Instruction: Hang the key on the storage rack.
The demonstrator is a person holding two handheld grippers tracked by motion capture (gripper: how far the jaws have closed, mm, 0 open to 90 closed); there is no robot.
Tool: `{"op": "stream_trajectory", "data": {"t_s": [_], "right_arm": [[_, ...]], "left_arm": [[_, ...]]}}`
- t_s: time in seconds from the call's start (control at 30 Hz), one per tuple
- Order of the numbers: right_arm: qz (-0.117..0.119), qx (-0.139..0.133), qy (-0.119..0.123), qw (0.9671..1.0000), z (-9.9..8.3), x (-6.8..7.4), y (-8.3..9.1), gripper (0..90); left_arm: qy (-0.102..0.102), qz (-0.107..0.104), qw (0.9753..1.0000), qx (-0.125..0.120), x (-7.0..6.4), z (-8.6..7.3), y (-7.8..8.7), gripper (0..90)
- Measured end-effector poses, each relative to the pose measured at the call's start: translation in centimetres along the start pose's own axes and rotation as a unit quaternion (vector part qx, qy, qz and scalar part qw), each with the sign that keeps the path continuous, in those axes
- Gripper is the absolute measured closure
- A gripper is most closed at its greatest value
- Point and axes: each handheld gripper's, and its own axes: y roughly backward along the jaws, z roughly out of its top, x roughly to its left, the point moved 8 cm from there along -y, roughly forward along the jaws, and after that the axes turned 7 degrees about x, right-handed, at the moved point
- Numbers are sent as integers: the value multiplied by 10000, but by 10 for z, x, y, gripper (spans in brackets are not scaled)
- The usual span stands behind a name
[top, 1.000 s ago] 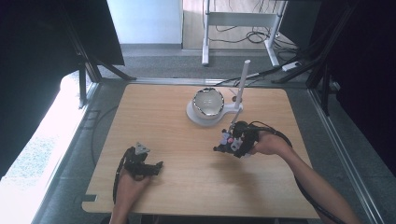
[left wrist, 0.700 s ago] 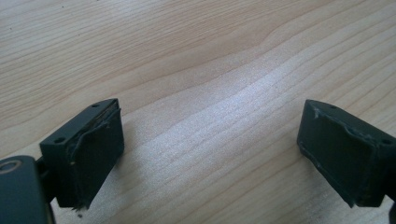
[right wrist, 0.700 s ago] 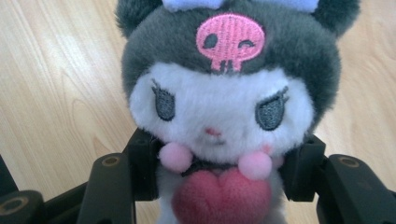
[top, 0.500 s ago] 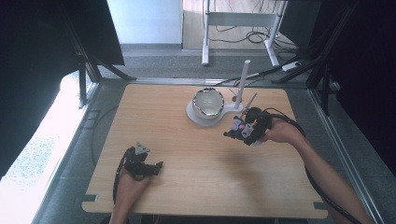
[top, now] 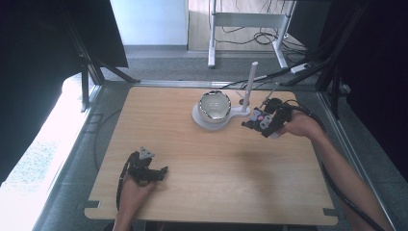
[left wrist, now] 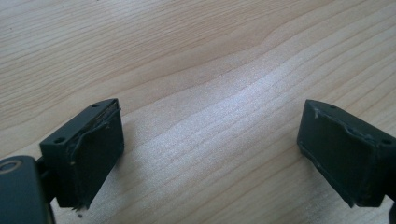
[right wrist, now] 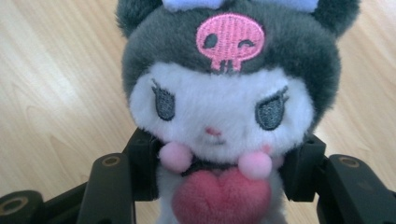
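Note:
A small plush toy [right wrist: 219, 102] with a dark grey hood, a pink skull mark, a white face and a red heart sits between the jaws of my right gripper [right wrist: 219, 172], which is shut on its body. In the high view the right gripper [top: 257, 120] holds the plush toy [top: 260, 118] above the table, just right of the white stand's base [top: 211, 120]. A shiny metal bowl [top: 215, 105] sits on that base and a white post [top: 249, 86] rises beside it. My left gripper [top: 161, 172] rests near the front left, and its jaws [left wrist: 210, 158] are open over bare wood.
The wooden table [top: 192, 192] has a notched front edge. Black cables trail from both grippers. Dark panels stand to the left and right, and a white frame [top: 245, 29] with cables stands on the floor beyond the table.
My right gripper has carried the plush toy up and to the right, away from the table's middle toward the white post. The left gripper has stayed where it was.

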Motion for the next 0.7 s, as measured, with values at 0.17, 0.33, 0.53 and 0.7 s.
{"op": "stream_trajectory", "data": {"t_s": [0.17, 0.33, 0.53, 0.7], "right_arm": [[-44, -13, -221, 9997, -2, -17, 8, 423], [-70, -80, -400, 9991, -1, -31, 14, 423], [-152, -156, -642, 9977, -2, -49, 24, 423], [-211, -212, -803, 9963, 0, -61, 33, 423]], "left_arm": [[6, -3, 10000, 1, 0, 0, 0, 72], [11, 2, 10000, -9, 0, 0, 0, 72], [12, 2, 10000, -11, 0, 0, 0, 72], [-4, 5, 10000, -10, 0, 0, 0, 72]]}}
